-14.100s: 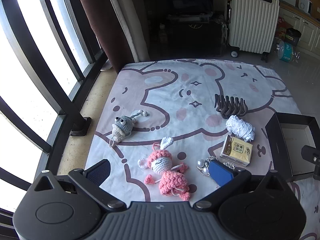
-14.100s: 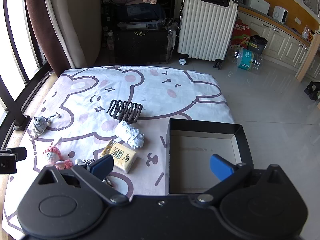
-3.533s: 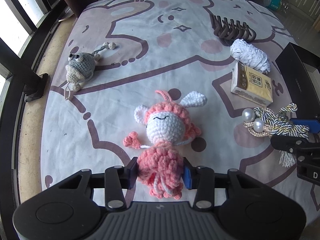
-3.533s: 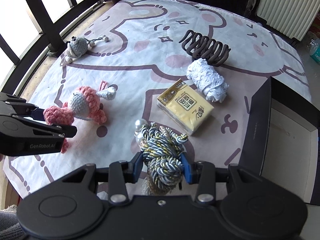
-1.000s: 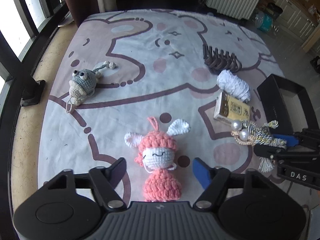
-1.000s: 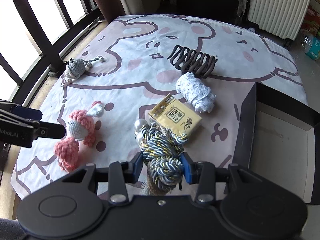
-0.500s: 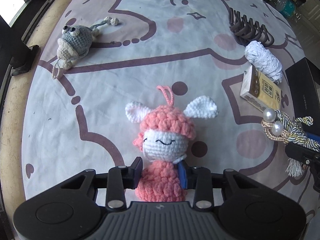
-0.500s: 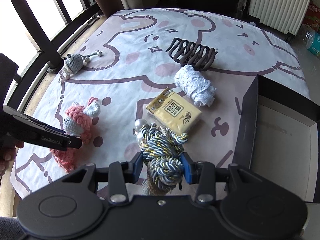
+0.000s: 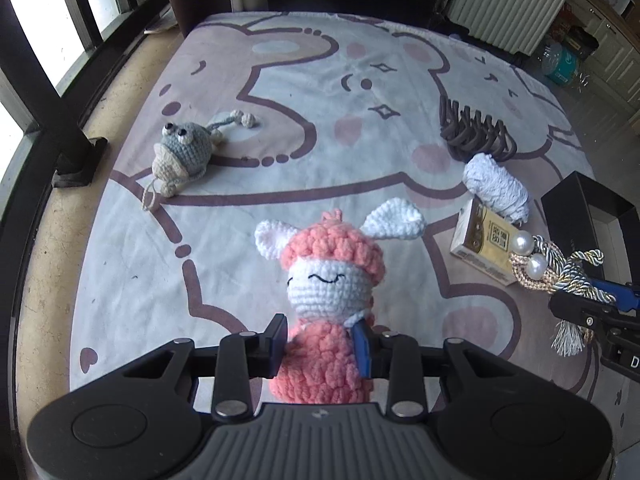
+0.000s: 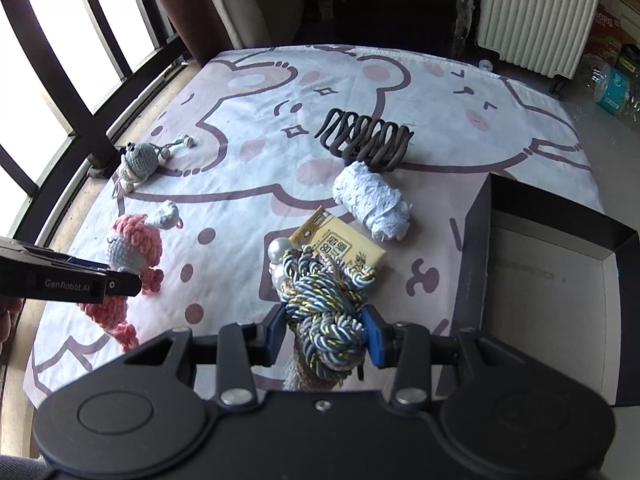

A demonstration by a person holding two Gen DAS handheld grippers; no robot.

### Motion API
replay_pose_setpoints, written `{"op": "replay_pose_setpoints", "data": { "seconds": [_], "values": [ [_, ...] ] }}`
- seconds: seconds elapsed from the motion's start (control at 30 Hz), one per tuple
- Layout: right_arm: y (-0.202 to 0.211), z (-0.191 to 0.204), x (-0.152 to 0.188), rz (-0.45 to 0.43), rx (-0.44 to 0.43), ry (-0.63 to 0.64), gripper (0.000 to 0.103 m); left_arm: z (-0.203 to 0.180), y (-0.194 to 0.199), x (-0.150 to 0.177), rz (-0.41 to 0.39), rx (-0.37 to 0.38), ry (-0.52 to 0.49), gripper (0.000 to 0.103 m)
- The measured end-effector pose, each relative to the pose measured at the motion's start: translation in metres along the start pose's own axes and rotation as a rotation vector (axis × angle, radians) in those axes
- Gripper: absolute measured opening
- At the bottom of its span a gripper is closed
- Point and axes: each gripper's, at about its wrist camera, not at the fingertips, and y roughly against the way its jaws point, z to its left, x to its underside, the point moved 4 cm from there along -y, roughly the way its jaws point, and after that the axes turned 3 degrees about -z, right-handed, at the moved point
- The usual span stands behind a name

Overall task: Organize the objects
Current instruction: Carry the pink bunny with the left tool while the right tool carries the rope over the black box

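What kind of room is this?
Probably a lived-in home: a white ribbed hard-shell suitcase by the wall, tall barred windows with a dark curtain, and a cartoon-bear printed sheet.

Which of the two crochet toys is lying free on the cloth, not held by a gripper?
The grey crochet mouse near the window bars. The pink crochet doll is clamped in the left gripper.

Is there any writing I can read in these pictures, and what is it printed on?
"GenRobot.AI": on the side of the left tongs, which grip the pink crochet doll.
"D": a cut-off letter on the right tongs.
Yellow tissue pack: Chinese characters, too blurred to read.
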Motion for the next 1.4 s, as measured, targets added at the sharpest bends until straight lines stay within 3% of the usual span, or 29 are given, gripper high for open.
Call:
{"op": "replay_pose_setpoints", "data": {
  "seconds": [0.53,1.0,1.4],
  "values": [
    [0.059,-0.014,-0.026,-0.168,0.052,-0.061,0.042,-0.03,0.078,-0.022,-0.188,-0.017,-0.019,0.036],
    [0.095,-0.025,-0.034,-0.238,0.083,-0.085,0.042,-0.068,0.107,-0.031,-0.203,-0.022,-0.064,0.036],
    [0.116,-0.075,-0.026,-0.262,0.143,-0.15,0.042,-0.138,0.109,-0.044,-0.222,0.02,-0.129,0.036]
  ]
}}
